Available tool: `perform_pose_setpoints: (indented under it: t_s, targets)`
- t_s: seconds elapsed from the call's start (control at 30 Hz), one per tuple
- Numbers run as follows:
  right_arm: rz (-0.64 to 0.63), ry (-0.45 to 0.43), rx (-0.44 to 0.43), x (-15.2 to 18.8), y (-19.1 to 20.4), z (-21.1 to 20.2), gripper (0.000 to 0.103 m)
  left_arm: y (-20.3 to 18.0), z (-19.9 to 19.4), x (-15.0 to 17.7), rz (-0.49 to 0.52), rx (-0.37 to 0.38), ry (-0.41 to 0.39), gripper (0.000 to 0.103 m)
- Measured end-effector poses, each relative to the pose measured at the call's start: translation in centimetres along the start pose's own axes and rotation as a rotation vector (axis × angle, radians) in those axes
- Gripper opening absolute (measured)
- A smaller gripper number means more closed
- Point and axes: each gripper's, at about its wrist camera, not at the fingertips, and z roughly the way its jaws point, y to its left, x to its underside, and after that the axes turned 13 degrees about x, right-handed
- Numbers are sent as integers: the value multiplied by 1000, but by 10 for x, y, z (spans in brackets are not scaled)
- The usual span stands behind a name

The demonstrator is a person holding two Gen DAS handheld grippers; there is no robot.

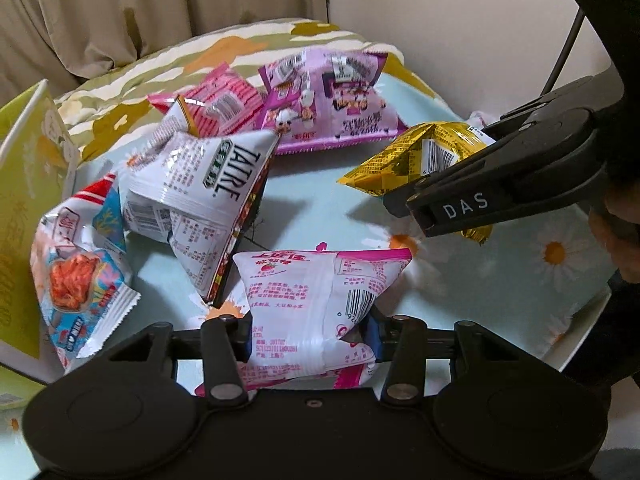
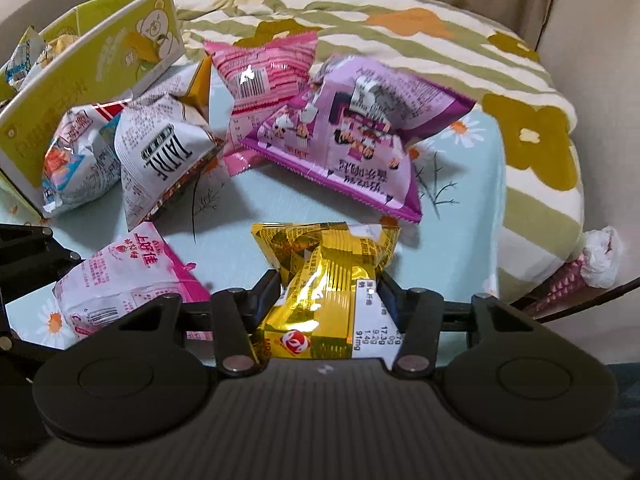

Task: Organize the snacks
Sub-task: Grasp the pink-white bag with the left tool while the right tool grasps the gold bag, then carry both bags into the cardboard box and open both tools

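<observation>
Pinching snacks — left gripper clamps pink-white packet, right gripper gold packet.

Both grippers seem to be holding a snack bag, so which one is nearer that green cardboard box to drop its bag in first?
Probably left. The left gripper, shut on the pink-and-white snack bag, has the green cardboard box right beside it. The right gripper, holding the gold foil snack bag, sits farther away.

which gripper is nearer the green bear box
Left. The left gripper, shut on the pink-and-white packet, sits near the green box; the right gripper, holding the gold packet, is farther across.
</observation>
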Motion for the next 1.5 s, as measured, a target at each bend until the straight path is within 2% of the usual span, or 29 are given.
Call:
perform_pose_setpoints:
  t_s: [0.33, 0.67, 0.87, 1.17, 1.33, 1.5]
  targets:
    - [4, -62, 36, -9, 1, -39, 66, -2, -41, -6, -7, -8, -85, 51]
    - [-1, -164, 36, -37, 22, -95, 66, 21, -116, -9, -32, -58, -223, 51]
    - [8, -232, 16, -68, 57, -125, 66, 62, -163, -9, -55, -120, -292, 51]
    - [33, -267, -93, -119, 134, -145, 66, 142, -221, 2, -124, -213, -342, 51]
    - [21, -280, -117, -140, 181, -150, 66, 191, -235, 11, -157, -255, -339, 51]
    - [25, -262, -129, -155, 223, -145, 66, 232, -230, 20, -143, -257, -317, 53]
